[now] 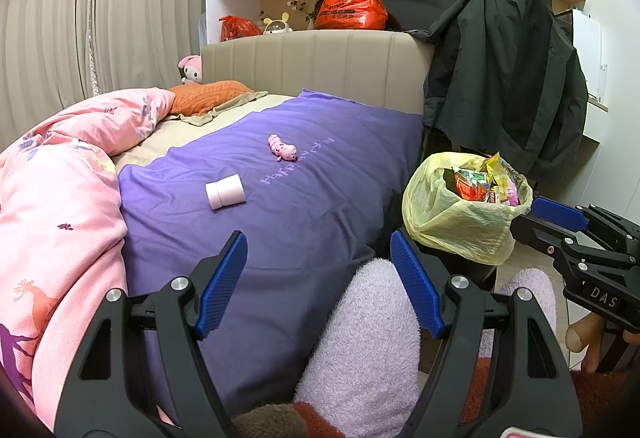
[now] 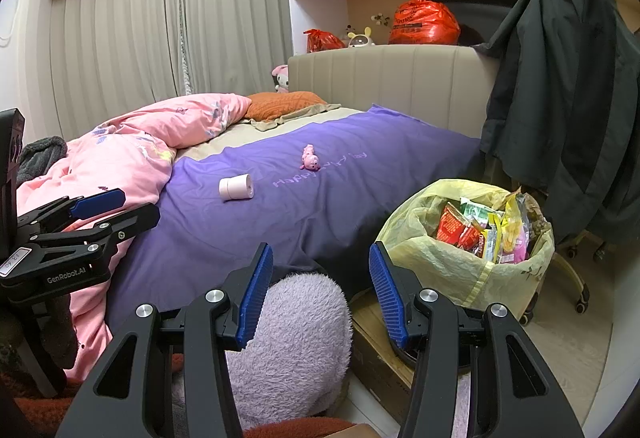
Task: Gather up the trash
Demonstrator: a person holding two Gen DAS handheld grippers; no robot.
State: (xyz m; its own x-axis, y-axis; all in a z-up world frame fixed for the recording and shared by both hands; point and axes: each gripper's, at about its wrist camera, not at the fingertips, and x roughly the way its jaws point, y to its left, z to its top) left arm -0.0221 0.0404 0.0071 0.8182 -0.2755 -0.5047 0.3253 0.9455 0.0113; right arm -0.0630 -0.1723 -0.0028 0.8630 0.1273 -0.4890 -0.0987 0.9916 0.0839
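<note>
**Left wrist and right wrist views: both grippers released, trash on the bed and in the bag**

Left wrist view: the left gripper (image 1: pixel 318 284) stands released, jaws spread wide, nothing between them. Directly beneath it lies a lilac fuzzy slipper (image 1: pixel 368 334). Ahead and slightly left, on the purple blanket (image 1: pixel 320 198) of the bed, rests a pink cylindrical container (image 1: pixel 225 192) on its side; beyond it, a small pink toy (image 1: pixel 283 148). Ahead and right, beside the bed, sits the yellow trash bag (image 1: pixel 452 222), filled with wrappers.

Right wrist view: the right gripper (image 2: pixel 320 292) is likewise released and empty. The bag stands just right of it. A dark jacket (image 2: pixel 568 86) hangs farther right.
</note>
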